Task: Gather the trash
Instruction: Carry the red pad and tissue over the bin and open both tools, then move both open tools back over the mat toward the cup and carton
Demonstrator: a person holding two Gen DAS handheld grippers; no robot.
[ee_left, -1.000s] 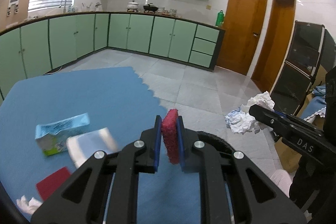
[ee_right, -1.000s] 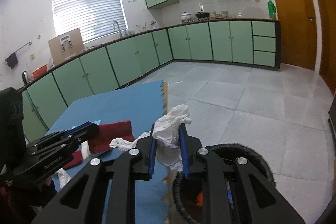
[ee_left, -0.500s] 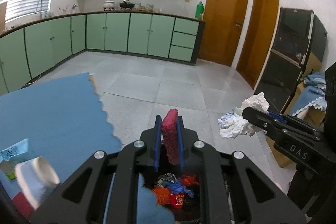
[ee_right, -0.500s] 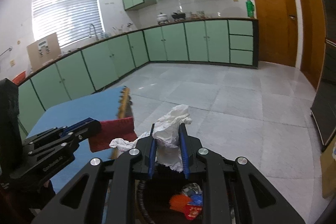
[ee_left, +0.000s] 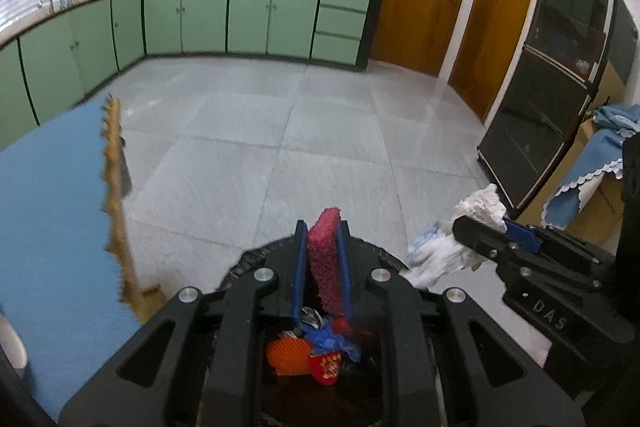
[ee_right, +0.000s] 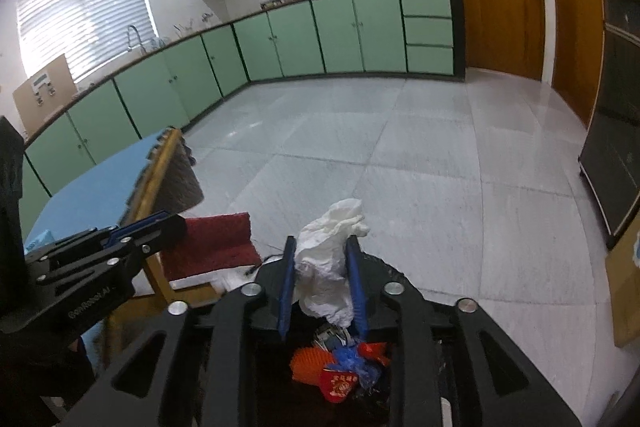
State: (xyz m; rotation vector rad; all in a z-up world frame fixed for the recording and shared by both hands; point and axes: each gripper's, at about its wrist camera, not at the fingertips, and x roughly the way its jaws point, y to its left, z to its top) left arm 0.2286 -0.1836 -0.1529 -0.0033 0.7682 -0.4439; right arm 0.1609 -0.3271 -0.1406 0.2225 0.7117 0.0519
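The bin (ee_left: pixel 384 255) is largely hidden in both wrist views behind the gripper bodies; only an arc of its black rim and a part of its dark inside are seen. Inside it lie an orange ribbed piece (ee_left: pixel 289 358), a red printed wrapper (ee_left: pixel 327 367) and a crumpled blue scrap (ee_left: pixel 332 341); the items beneath are too dark to be made out.

The left gripper (ee_left: pixel 322 263) is held over the bin with its jaws pressed onto a red scouring pad (ee_left: pixel 326 259), which stands upright between the blue pads. The right gripper (ee_right: pixel 322 279) is also held over the bin; its jaws have just been opening, and a crumpled white tissue (ee_right: pixel 328 267) is seen between them, whether it is yet free of the pads cannot be told.

At the left, the blue mat (ee_left: pixel 52 211) and the wooden table edge (ee_left: pixel 120 227) are cut off by the frame.
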